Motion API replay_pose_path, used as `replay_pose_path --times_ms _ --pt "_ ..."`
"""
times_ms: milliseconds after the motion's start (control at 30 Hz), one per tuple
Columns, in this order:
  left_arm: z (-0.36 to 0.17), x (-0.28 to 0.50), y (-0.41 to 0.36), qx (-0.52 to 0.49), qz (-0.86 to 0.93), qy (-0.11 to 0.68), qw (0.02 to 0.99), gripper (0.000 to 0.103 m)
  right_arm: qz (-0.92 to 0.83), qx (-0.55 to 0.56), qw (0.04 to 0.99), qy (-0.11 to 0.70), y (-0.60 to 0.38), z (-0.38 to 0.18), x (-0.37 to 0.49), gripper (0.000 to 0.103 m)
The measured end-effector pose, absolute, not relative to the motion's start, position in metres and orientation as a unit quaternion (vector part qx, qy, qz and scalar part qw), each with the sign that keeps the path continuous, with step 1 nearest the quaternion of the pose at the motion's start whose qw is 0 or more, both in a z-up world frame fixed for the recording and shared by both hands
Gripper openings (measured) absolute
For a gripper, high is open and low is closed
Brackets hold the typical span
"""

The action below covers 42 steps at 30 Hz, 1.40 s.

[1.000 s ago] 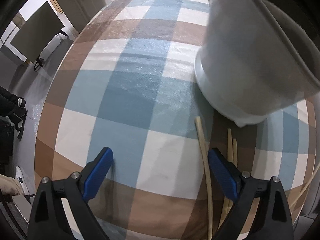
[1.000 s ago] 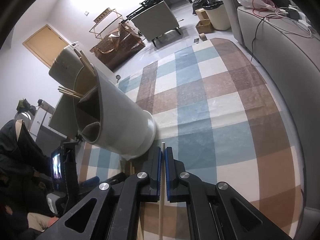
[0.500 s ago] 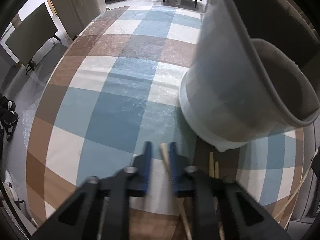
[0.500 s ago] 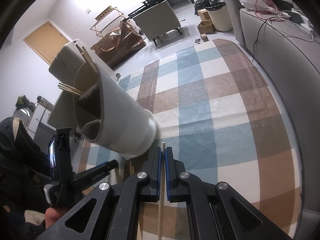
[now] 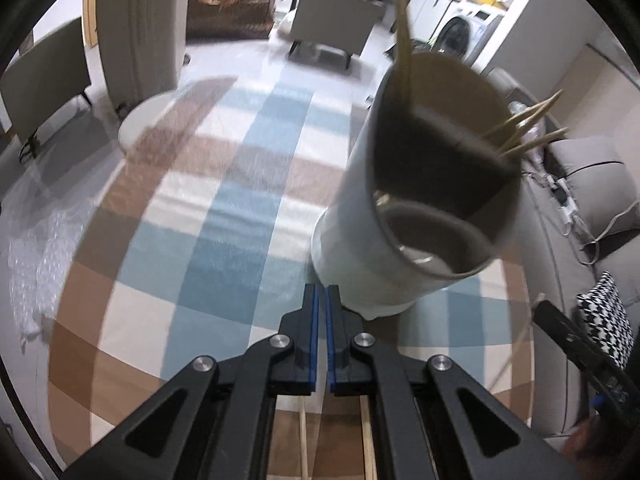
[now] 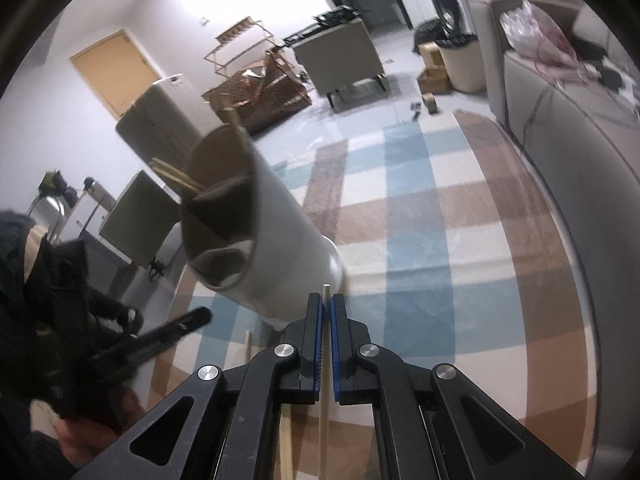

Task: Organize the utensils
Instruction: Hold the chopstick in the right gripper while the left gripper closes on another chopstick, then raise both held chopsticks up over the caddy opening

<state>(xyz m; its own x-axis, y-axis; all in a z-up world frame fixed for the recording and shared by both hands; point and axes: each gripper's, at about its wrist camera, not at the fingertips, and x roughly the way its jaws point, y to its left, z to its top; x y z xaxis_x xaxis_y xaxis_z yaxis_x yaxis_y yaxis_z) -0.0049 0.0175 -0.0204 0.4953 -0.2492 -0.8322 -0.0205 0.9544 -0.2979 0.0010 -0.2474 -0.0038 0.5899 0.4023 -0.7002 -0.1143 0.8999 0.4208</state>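
A white utensil holder [image 5: 360,248] [image 6: 288,248] with inner compartments stands on the checked tablecloth [image 5: 240,220]. Several chopsticks [image 5: 528,132] [image 6: 176,174] stick out of its far compartments. My left gripper [image 5: 321,296] hovers just in front of its base with its jaws shut. A thin chopstick [image 5: 303,432] shows below them; whether it is pinched I cannot tell. Two more chopsticks [image 5: 368,432] lie under that gripper. My right gripper [image 6: 327,304] is shut on a chopstick [image 6: 326,290] whose tip pokes past the pads, beside the holder's base.
A grey sofa [image 5: 592,208] [image 6: 560,128] borders the table on the right, with a houndstooth cushion [image 5: 608,320]. Bubble wrap [image 5: 32,260] lies at the left edge. A person in dark clothing [image 6: 40,300] is at the left of the right wrist view.
My left gripper went from wide open to shut around a lying chopstick, then rose and tipped up, so the holder's mouth now shows. My right gripper rose a little with its chopstick.
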Motion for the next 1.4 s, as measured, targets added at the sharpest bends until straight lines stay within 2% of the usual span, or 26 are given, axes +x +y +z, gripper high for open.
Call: replay_pose_path --times_ms 133,233,267,333,433,533,800,867,933,1133,1400 --pt "-0.005 -0.018 0.014 -0.139 -0.073 0.487 0.859 0.000 0.157 0.158 0.884 0.411 -0.239 0.006 -0.002 0.003" --pt "-0.025 -0.006 0.025 -0.165 -0.084 0.518 0.835 0.001 0.157 0.158 0.886 0.406 -0.236 0.008 -0.005 0.003" --pt "-0.034 -0.005 0.025 -0.175 -0.083 0.541 0.818 0.010 0.158 0.160 0.886 0.407 -0.236 0.008 -0.005 0.003" --pt "-0.059 -0.001 0.019 -0.178 -0.073 0.591 0.783 0.022 0.158 0.159 0.885 0.407 -0.236 0.008 -0.004 0.003" --pt "-0.072 0.001 0.004 -0.145 -0.064 0.604 0.781 0.032 0.161 0.157 0.886 0.406 -0.235 0.007 -0.003 0.003" --pt "-0.081 0.006 -0.008 -0.114 -0.055 0.609 0.783 0.033 0.162 0.159 0.885 0.406 -0.236 0.006 -0.001 0.003" --pt "-0.090 0.026 -0.035 -0.045 -0.016 0.601 0.798 0.031 0.160 0.162 0.883 0.411 -0.240 0.004 0.003 0.003" --pt "-0.091 0.032 -0.043 -0.024 -0.006 0.596 0.803 0.013 0.157 0.162 0.882 0.414 -0.243 0.003 0.003 0.003" --pt "-0.092 0.037 -0.048 -0.031 -0.019 0.597 0.801 0.001 0.156 0.162 0.881 0.417 -0.244 0.002 0.003 0.003" --pt "-0.082 0.034 -0.049 -0.064 -0.044 0.578 0.812 0.000 0.154 0.156 0.882 0.417 -0.245 0.003 0.002 0.003" --pt "-0.014 0.003 -0.036 -0.107 -0.081 0.476 0.869 0.000 0.165 0.134 0.893 0.397 -0.234 0.013 -0.003 0.003"
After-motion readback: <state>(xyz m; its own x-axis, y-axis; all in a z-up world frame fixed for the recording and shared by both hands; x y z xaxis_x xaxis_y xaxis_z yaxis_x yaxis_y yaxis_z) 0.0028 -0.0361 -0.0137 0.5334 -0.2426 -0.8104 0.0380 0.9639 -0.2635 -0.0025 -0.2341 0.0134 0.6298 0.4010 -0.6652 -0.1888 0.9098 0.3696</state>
